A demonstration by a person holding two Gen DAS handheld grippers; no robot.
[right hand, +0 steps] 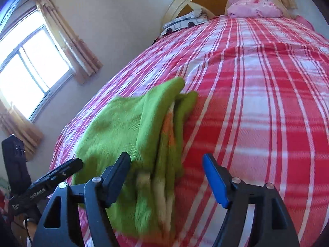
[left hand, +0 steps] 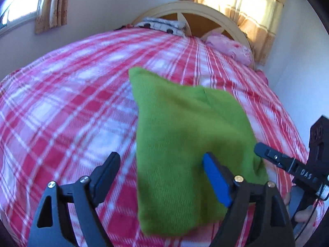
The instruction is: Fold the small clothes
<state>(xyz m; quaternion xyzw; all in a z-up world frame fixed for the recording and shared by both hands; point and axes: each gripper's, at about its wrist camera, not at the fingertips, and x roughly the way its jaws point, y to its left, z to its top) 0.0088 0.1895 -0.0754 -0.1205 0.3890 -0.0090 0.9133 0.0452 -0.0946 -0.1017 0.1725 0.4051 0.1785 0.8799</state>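
A small green knitted garment (left hand: 185,144) lies folded into a thick stack on the red and white plaid bedspread (left hand: 72,113). In the right wrist view the garment (right hand: 127,135) shows its layered right edge with orange and cream stripes. My left gripper (left hand: 162,164) is open just above the garment's near part, and its blue-padded right finger (left hand: 216,179) is over the cloth. My right gripper (right hand: 166,164) is open above the stack's right edge. Neither holds anything. The right gripper's tip (left hand: 267,154) shows at the garment's right side.
The bed runs back to a cream and wood headboard (left hand: 195,16) with a pink pillow (left hand: 228,46) and a patterned pillow (left hand: 162,25). Curtained windows (right hand: 30,65) are on the left wall and behind the headboard. The bedspread (right hand: 257,103) stretches to the right.
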